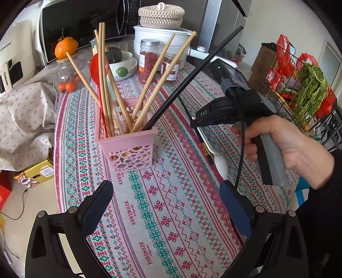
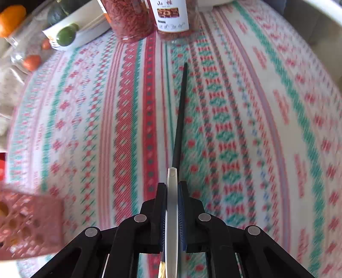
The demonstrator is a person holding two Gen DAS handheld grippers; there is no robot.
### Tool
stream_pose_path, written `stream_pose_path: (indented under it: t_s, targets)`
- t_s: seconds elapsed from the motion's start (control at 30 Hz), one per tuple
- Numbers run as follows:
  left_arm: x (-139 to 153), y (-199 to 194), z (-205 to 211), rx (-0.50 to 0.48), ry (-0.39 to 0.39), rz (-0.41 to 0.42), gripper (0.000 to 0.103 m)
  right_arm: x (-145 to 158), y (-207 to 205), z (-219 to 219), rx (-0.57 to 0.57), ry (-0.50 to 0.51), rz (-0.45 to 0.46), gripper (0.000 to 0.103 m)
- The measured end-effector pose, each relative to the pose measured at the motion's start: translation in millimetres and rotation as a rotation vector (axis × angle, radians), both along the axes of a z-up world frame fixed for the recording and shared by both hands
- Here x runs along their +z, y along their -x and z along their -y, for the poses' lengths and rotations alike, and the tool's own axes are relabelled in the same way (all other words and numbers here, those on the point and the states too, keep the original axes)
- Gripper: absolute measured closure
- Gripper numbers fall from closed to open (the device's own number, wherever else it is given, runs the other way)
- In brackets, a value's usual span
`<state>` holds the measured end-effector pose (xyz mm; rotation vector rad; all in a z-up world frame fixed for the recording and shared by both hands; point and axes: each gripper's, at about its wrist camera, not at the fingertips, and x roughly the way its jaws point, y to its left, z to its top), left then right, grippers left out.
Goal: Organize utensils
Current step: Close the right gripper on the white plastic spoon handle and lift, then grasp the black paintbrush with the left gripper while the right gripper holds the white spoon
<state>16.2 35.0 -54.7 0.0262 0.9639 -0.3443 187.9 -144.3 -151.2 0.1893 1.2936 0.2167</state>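
Note:
A pink perforated holder (image 1: 126, 147) stands on the patterned tablecloth (image 1: 166, 213). It holds several wooden chopsticks (image 1: 147, 85), a red spoon (image 1: 96, 68) and a black chopstick (image 1: 192, 74). My left gripper (image 1: 165, 186) hangs open over bare cloth in front of the holder. To the right, a hand (image 1: 286, 147) holds my right gripper (image 1: 195, 124), which points down at the table. In the right wrist view that gripper (image 2: 172, 184) is shut on the handle of a white spoon (image 2: 172, 192). A second black chopstick (image 2: 180, 115) lies on the cloth ahead and runs back under the spoon. The holder (image 2: 27, 224) is a blur at lower left.
Two jars of red dried fruit (image 1: 147, 57) (image 2: 128, 19), stacked white bowls (image 1: 126, 64), a white pot (image 1: 162, 38) and a microwave (image 1: 85, 21) crowd the table's far side. A wire rack with greens (image 1: 307, 89) stands at the right. The cloth's edge (image 1: 56, 128) drops off at the left.

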Motion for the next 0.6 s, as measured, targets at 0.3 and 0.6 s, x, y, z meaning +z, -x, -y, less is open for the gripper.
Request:
stream_pose_path:
  t_s: [0.3, 0.6]
  targets:
    - [-9.2, 10.4, 18.5, -0.049, -0.019, -0.024, 0.002, 29.4, 32.9, 38.5, -0.027, -0.042, 0.009, 0.094]
    - [-11.3, 10.4, 31.5, -0.062, -0.032, -0.033, 0.002, 32.0, 41.9, 61.9, -0.069, -0.011, -0.002, 0.094]
